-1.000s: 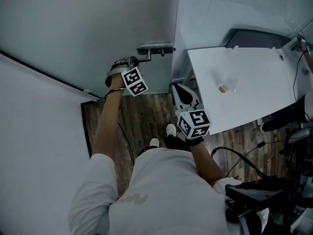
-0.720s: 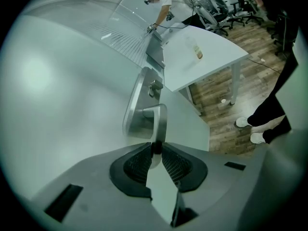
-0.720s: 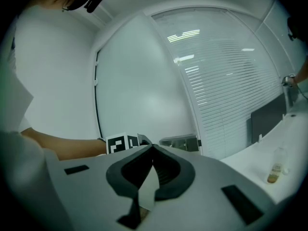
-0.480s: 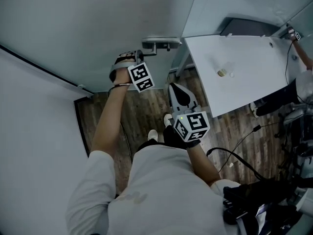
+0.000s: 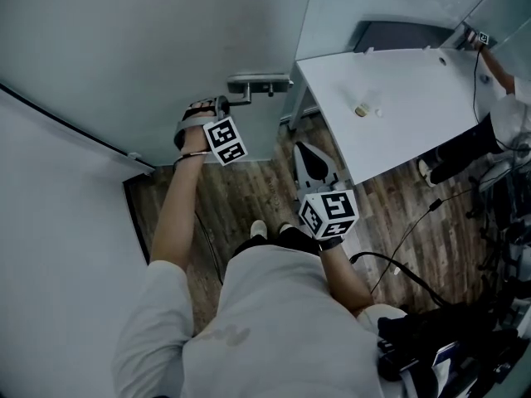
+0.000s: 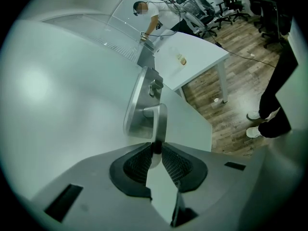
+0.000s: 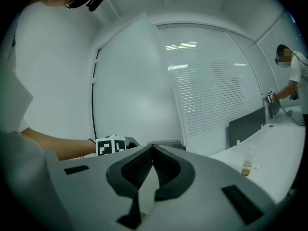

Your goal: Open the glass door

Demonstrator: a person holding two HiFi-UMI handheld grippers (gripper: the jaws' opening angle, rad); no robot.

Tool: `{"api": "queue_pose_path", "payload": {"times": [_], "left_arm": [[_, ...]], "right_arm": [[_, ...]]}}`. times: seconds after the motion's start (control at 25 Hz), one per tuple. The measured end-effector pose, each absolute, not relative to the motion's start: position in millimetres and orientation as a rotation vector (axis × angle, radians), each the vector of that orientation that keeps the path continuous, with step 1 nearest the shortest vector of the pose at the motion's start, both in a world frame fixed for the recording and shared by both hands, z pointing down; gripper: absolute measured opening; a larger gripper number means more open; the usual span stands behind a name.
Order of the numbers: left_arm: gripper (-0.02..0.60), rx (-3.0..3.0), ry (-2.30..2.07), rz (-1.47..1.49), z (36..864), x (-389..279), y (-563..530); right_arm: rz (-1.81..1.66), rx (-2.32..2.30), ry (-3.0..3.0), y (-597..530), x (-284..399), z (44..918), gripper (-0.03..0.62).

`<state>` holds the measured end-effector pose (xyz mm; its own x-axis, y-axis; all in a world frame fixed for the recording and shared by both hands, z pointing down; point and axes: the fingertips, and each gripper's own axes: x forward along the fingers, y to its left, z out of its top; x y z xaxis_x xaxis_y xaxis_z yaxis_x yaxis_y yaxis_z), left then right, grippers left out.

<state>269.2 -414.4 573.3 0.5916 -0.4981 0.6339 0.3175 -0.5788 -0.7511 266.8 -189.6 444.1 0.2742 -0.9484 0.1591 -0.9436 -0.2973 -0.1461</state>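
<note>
The left gripper (image 6: 155,150) pinches the handle (image 6: 159,121) on the door (image 5: 149,31) just ahead, so hold tight and pull slowly without slipping, while the right gripper (image 7: 153,150) hangs back, pressed together and empty.

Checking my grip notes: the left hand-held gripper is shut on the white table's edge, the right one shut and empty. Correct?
No. The left hand-held gripper is shut on the door handle, not the edge of the white table; the left gripper view shows it. The right hand-held gripper is shut and empty.
</note>
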Motion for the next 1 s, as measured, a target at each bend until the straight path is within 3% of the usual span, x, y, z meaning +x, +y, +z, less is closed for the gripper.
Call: {"api": "queue_pose_path", "payload": {"times": [0.56, 1.0], "left_arm": [[0.064, -1.752, 0.255, -1.257, 575.6, 201.9, -355.4], [0.064, -1.745, 0.256, -1.232, 580.7, 132.6, -308.5]], "right_arm": [[-0.369, -2.322, 2.004, -88.7, 222.7, 440.0, 0.002], [-0.288, -2.244, 2.105, -89.3, 170.3, 425.1, 0.002]]}}
